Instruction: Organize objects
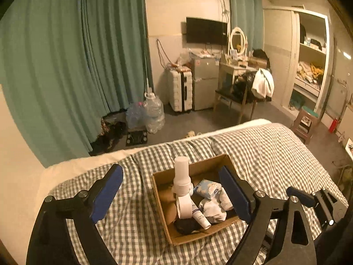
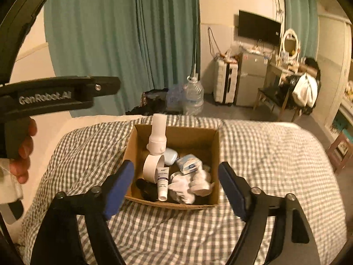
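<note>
An open cardboard box (image 1: pixel 162 201) (image 2: pixel 215 141) sits on the checked bedspread. In it lie a white handheld device with a tall handle (image 1: pixel 182 176) (image 2: pixel 157 137), a white tube (image 1: pixel 199 215) (image 2: pixel 162 182), white socks (image 1: pixel 215 208) (image 2: pixel 190 185), a blue-white tissue pack (image 1: pixel 207 188) (image 2: pixel 188 163), a pale blue case (image 2: pixel 170 155) and a dark item (image 1: pixel 186 225) (image 2: pixel 146 187). My left gripper (image 1: pixel 172 196) is open and empty above the box. My right gripper (image 2: pixel 175 187) is open and empty over the box's near edge.
The bed (image 1: pixel 275 150) (image 2: pixel 275 154) fills the foreground. Beyond it are teal curtains (image 1: pixel 66 66), water jugs (image 1: pixel 152 112), a suitcase (image 1: pixel 179 88), a small fridge (image 1: pixel 204 81), a dressing table with chair (image 1: pixel 240 81), an open wardrobe (image 1: pixel 308 66) and a stool (image 1: pixel 305 123).
</note>
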The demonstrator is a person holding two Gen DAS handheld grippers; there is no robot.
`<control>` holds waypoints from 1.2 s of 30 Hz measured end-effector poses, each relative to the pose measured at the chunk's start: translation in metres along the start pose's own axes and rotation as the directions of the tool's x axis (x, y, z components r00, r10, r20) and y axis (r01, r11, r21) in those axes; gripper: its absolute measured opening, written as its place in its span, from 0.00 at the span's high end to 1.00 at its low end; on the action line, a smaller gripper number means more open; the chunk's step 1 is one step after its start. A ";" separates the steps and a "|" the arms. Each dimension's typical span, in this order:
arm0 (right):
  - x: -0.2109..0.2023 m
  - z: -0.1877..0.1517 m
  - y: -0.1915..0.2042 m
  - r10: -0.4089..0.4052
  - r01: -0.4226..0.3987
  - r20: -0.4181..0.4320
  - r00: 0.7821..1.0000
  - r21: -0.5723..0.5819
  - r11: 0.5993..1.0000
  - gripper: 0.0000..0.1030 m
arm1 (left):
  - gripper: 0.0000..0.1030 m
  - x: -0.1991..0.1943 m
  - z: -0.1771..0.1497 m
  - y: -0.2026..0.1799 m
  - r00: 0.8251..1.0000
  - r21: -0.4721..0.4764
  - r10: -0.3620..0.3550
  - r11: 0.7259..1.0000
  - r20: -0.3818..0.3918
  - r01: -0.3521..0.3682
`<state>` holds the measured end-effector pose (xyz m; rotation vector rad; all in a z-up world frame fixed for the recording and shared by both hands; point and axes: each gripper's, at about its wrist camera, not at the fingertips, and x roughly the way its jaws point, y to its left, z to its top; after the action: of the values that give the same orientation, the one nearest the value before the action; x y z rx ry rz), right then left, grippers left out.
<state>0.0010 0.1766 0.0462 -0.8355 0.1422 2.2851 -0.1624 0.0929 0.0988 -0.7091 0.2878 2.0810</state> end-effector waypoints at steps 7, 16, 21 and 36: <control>-0.051 0.002 -0.007 -0.029 0.028 0.061 0.998 0.017 0.999 0.15 | 0.03 -0.053 -0.007 -0.001 0.997 -0.019 0.033 0.999 0.071 -0.032; -0.094 -0.008 -0.023 -0.015 0.006 0.140 0.990 0.065 0.998 0.11 | 0.00 -0.079 -0.038 -0.006 0.991 -0.017 0.068 0.998 0.113 -0.067; -0.101 -0.020 -0.028 -0.009 -0.002 0.174 0.985 0.064 0.998 0.08 | 0.00 -0.080 -0.062 -0.009 0.984 -0.035 0.094 0.995 0.152 -0.090; -0.067 -0.077 -0.061 -0.084 0.051 0.236 0.968 0.142 0.989 0.06 | 0.00 -0.041 -0.153 -0.012 0.972 -0.192 0.130 0.977 0.198 -0.092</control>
<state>0.1179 0.1600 0.0339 -0.4811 0.1538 2.2634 -0.0766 0.0026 0.0000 -0.5846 0.0188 2.2887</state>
